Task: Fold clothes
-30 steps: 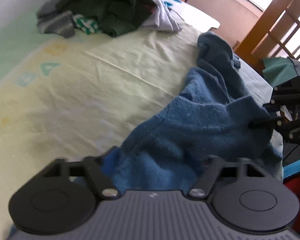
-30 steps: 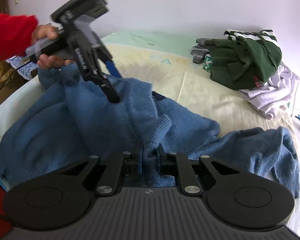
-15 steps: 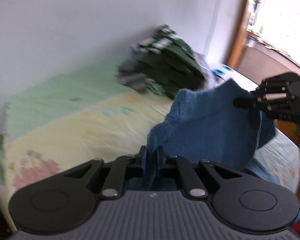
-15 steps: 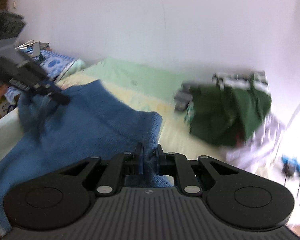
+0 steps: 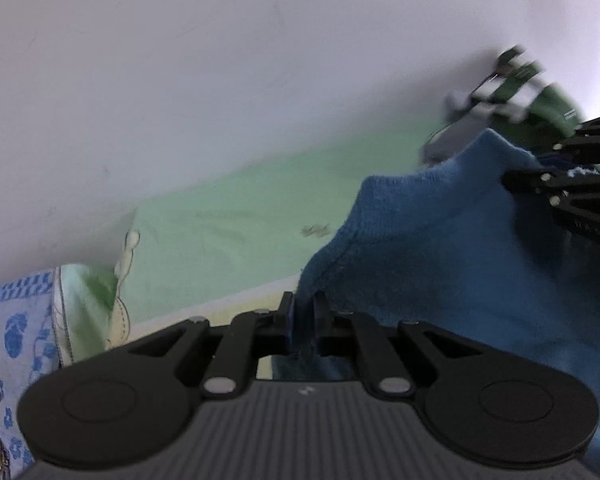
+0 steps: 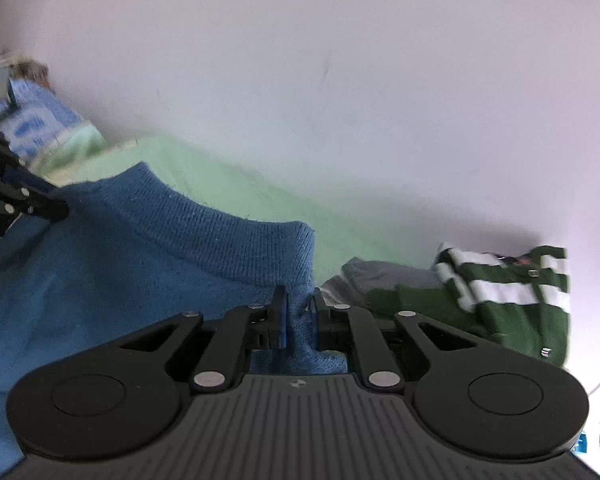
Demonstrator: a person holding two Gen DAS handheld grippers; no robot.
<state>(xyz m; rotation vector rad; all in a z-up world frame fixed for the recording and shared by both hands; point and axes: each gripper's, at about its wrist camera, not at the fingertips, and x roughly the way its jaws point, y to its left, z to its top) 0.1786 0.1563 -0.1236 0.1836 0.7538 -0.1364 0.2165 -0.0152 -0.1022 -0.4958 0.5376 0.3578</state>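
A blue knitted sweater (image 5: pixel 440 248) hangs stretched between my two grippers, lifted above the bed, its ribbed collar edge on top. My left gripper (image 5: pixel 303 307) is shut on one end of the collar edge. My right gripper (image 6: pixel 299 304) is shut on the other end of the sweater (image 6: pixel 140 256). The right gripper also shows at the right edge of the left wrist view (image 5: pixel 512 178), and the left gripper shows at the left edge of the right wrist view (image 6: pixel 58 210). The sweater's lower part hangs out of view.
The bed with a pale green sheet (image 5: pixel 228 232) runs along a white wall (image 6: pixel 340 80). A pile of green, striped and grey clothes (image 6: pixel 500 300) lies at the far end of the bed. A blue flowered pillow (image 5: pixel 16 320) lies at the left.
Both grippers have lifted the sweater off the bed and swung up towards the wall. The left gripper, open a second ago, has shut on the sweater's edge.
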